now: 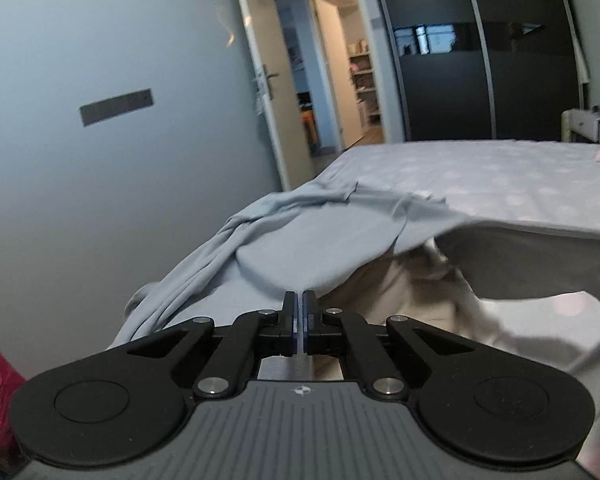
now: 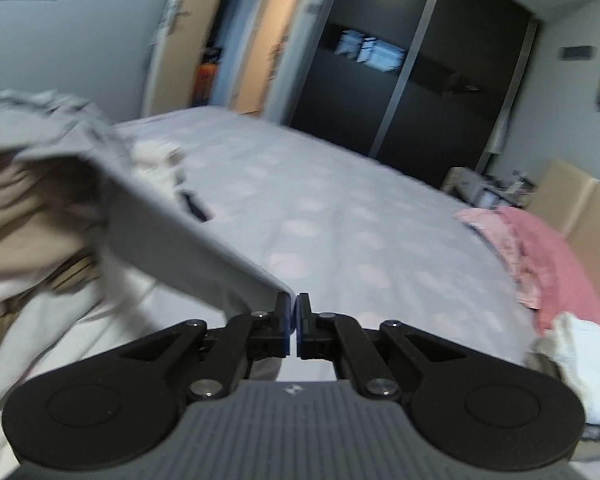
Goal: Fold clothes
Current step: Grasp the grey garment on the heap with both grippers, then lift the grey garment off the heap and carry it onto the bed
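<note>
The left tongs (image 1: pixel 302 300) are seen clenched on the near edge of the grey-blue garment (image 1: pixel 300 236), a thin sliver of cloth pinched between the pads. The garment is held stretched above the bed (image 1: pixel 500 184), its far part bunched and draped toward the bed's near corner. Beneath it, a heap of beige and white clothes (image 1: pixel 420 280) is spread on the bed.

From the right wrist view, the right tongs (image 2: pixel 293 304) are also clamped, the garment's corner (image 2: pixel 204 256) being gripped right at the tips; the picture is blurred, yet the cloth is seen running up and leftward from the pads. The beige and white pile (image 2: pixel 28 216) lies below it at left.

The bed is covered by a pale sheet with faint pinkish dots. A pink cloth (image 2: pixel 540 256) is laid at its right side, a white bundle (image 2: pixel 580 360) just beside it. Behind the bed, a dark sliding wardrobe (image 1: pixel 480 60) is set against the far wall, an open door (image 1: pixel 260 80) to its left, with a lit hallway beyond. A dark switch plate (image 1: pixel 116 106) is fixed to the grey wall.
</note>
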Available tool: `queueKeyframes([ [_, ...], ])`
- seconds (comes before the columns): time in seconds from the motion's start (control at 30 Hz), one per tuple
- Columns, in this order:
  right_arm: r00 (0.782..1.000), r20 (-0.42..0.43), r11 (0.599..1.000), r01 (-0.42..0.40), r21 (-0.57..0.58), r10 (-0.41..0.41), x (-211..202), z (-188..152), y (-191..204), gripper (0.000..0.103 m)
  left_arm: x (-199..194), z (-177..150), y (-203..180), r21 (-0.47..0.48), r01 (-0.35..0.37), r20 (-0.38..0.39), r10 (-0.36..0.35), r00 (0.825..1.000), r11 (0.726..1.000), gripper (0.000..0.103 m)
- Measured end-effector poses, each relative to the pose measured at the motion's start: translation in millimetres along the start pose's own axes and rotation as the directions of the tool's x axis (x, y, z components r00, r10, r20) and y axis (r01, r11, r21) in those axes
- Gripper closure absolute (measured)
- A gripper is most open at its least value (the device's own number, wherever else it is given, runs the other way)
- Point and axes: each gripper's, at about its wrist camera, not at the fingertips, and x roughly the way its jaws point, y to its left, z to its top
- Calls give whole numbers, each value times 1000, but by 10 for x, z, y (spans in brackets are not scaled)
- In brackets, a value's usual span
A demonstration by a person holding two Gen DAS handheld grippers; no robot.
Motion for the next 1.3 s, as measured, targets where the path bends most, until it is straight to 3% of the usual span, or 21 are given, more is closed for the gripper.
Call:
queueKeyframes([
  [0.1, 997, 6, 996, 76, 46, -77, -91, 32, -307, 101, -187, 23, -80, 8, 38, 7, -38, 999, 999, 103],
  [0.23, 984, -22, 978, 180, 101, -179, -163, 11, -807, 101, -485, 17, -228, 40, 152, 16, -152, 988, 988, 103],
  [0.3, 970, -38, 964, 242, 113, -240, -182, -15, -1039, 101, -634, -23, -359, 73, 221, 6, -222, 975, 973, 103],
  [0.37, 951, -49, 942, 310, 132, -306, -221, -41, -1312, 101, -746, -70, -478, 74, 321, -29, -320, 947, 944, 103],
  [0.43, 927, -71, 913, 376, 157, -369, -243, -75, -1626, 101, -833, -129, -623, 74, 424, -78, -419, 905, 903, 103],
  [0.5, 895, -98, 879, 445, 170, -434, -262, -133, -1926, 101, -908, -198, -803, 96, 522, -126, -510, 851, 848, 103],
  [0.63, 825, -155, 805, 564, 182, -543, -310, -338, -2531, 101, -983, -390, -1236, 140, 690, -250, -649, 718, 710, 103],
  [0.77, 752, -202, 732, 658, 178, -627, -405, -615, -3071, 101, -995, -601, -1674, 176, 804, -370, -719, 589, 568, 103],
  [0.8, 729, -202, 712, 683, 160, -654, -421, -690, -3185, 101, -1010, -656, -1773, 193, 818, -395, -721, 570, 541, 102],
  [0.83, 720, -212, 706, 692, 151, -661, -427, -774, -3287, 101, -1003, -691, -1861, 216, 826, -416, -717, 560, 520, 102],
  [0.9, 703, -234, 694, 708, 132, -672, -437, -943, -3486, 101, -972, -738, -2023, 253, 840, -453, -708, 542, 481, 101],
  [0.97, 701, -290, 699, 703, 129, -652, -414, -1135, -3637, 100, -920, -733, -2110, 269, 846, -467, -705, 533, 461, 101],
  [1.0, 701, -317, 703, 699, 129, -639, -406, -1232, -3709, 100, -899, -714, -2140, 275, 849, -471, -706, 529, 451, 95],
  [1.1, 733, -362, 743, 654, 143, -576, -416, -1479, -3791, 100, -864, -666, -2225, 277, 855, -475, -711, 519, 439, 76],
  [1.17, 749, -372, 764, 630, 142, -548, -384, -1548, -3762, 99, -845, -611, -2299, 293, 841, -470, -697, 541, 455, 75],
  [1.3, 778, -390, 802, 580, 142, -493, -321, -1681, -3705, 93, -673, -556, -2412, 344, 784, -443, -647, 621, 516, 75],
])
